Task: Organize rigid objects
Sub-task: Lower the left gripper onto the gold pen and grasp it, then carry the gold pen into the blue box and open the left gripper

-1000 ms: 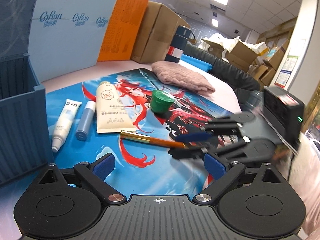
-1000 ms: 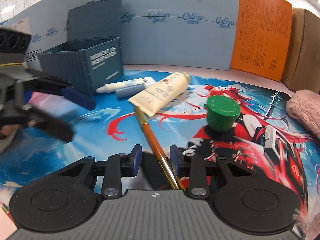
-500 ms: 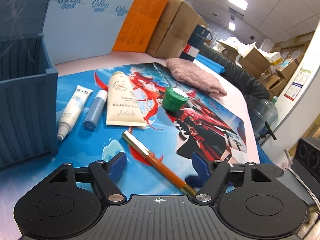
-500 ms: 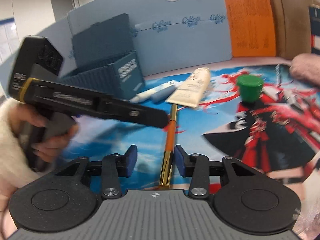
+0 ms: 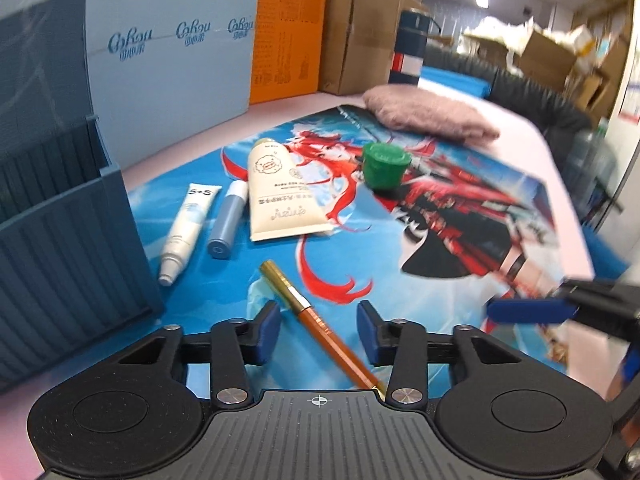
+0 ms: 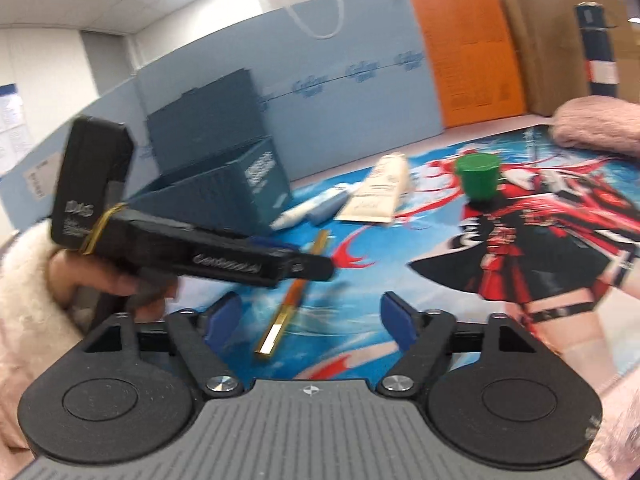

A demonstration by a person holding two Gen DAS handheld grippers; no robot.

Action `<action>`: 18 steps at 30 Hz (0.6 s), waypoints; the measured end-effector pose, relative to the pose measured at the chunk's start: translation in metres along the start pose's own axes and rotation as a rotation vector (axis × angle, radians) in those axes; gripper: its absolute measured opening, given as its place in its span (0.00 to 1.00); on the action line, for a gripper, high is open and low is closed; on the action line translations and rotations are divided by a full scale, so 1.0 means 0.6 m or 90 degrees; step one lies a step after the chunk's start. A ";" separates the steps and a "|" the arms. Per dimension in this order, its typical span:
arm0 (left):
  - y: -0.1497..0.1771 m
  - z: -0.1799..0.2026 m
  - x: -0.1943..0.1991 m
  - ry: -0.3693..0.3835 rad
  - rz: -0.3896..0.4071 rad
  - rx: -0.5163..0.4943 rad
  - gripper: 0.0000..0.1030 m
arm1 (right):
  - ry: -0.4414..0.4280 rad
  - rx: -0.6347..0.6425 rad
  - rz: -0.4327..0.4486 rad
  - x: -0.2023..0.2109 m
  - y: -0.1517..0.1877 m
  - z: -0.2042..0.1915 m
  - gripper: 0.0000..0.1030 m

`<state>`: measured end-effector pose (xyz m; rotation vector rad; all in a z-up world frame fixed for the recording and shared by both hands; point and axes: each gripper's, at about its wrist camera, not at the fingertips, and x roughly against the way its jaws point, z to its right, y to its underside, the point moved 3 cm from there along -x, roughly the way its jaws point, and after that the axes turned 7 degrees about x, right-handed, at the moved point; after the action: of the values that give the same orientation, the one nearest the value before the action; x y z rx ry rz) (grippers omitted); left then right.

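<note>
Straddling the orange-and-gold pen (image 5: 320,332), the left gripper (image 5: 318,330) has its fingers (image 5: 269,330) partly spread w/ the pen lying diagonally between them; they have just been closing, but the pads aren't pressing on it yet. From the left wrist view the gold end points to 11 o'clock, orange body running to 5 o'clock under the gripper body. Right wrist view shows what that one can't: the left gripper from outside at 9 o'clock, held by a hand (image 6: 120,284) in a fluffy pale sleeve (image 6: 24,280), its black nose over the pen's mid part. Right gripper (image 6: 310,322) fingers spread wide, just been opening, nothing pinched; the pen's gold butt lies on the mat between them, nearer the left one. In the left view only a blue pad of the right gripper shows, blurred, at 3 o'clock.

Other stuff: white tube (image 5: 186,230), blue stick (image 5: 226,220) & cream tube (image 5: 276,196) side by side at 11–12 o'clock; green cap (image 5: 385,165) at 1 o'clock; pink fuzzy cloth (image 5: 428,114) beyond. Dark blue ribbed bin (image 5: 68,240) at 9 o'clock, open top.

Surface: pinkish, covered by a blue/red anime-print mat (image 5: 460,216). Behind: light blue board (image 5: 172,60), orange panel (image 5: 288,28), cardboard boxes (image 5: 356,28); office ceiling lights.
</note>
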<state>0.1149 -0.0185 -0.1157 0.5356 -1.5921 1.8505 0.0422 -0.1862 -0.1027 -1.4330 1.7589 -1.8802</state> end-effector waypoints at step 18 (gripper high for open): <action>-0.007 0.019 0.003 -0.054 -0.026 -0.030 0.08 | 0.047 -0.045 0.009 0.030 0.031 0.026 0.84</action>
<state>0.1156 -0.0291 -0.1091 0.6274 -1.6632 1.7775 0.0362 -0.2143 -0.1121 -1.3889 1.8820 -1.9051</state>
